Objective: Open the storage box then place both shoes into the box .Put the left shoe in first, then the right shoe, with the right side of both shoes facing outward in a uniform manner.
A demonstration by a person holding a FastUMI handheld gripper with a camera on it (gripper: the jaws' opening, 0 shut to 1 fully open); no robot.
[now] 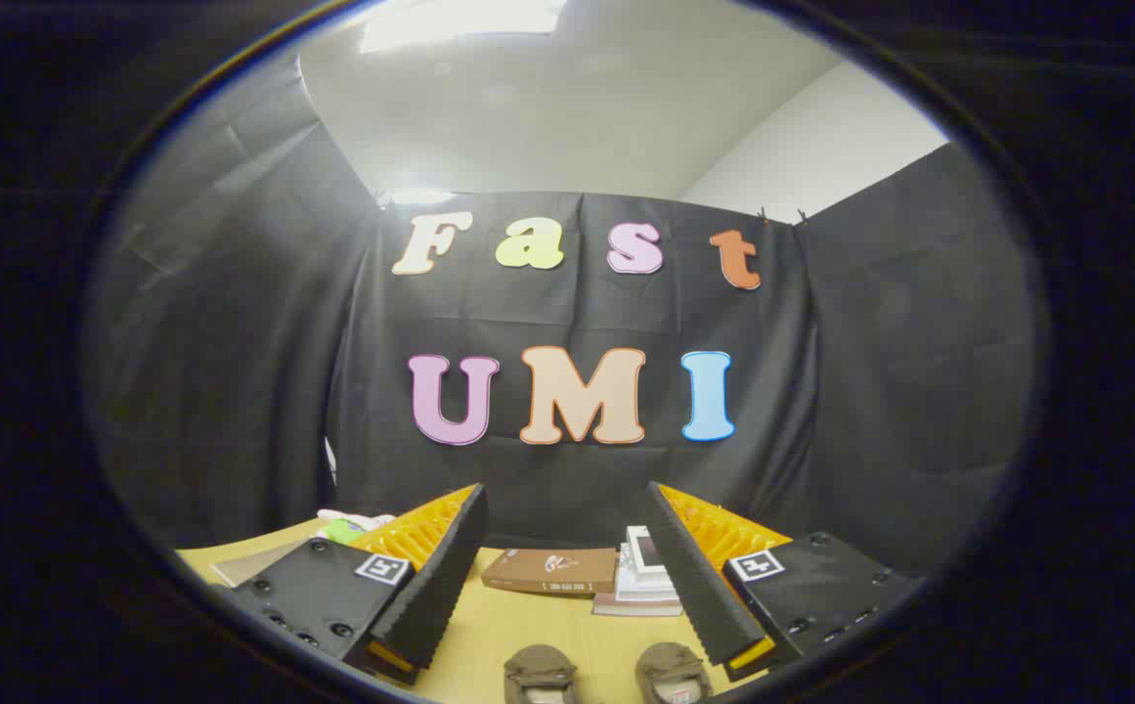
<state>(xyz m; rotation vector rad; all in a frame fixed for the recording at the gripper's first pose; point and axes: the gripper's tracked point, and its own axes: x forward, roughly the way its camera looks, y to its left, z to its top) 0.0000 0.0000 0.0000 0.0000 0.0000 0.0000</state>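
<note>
Your jaws (567, 577) stand wide apart and hold nothing, with both fingers raised above the yellow surface (528, 626) and pointing toward the back wall of black cloth (567, 469).

Two shoes sit side by side on the surface below the gap between your fingers, close to you. You see only their toe ends: the left-hand shoe (540, 673) and the right-hand shoe (673, 671), both a dull brown-grey, a little apart from each other. Which one belongs to which foot you cannot tell from what shows.

Beyond them, between your fingers and near the cloth wall, lies a flat brown box (549, 570) with its lid shut. Just beside it, touching or nearly touching its right end, is a white stack of boxes or books (643, 585), partly hidden behind your right finger.

Past your left finger, some white and green items (347, 528) lie on the surface, too hidden to identify, and a flat grey sheet (252, 562) rests near them.
</note>
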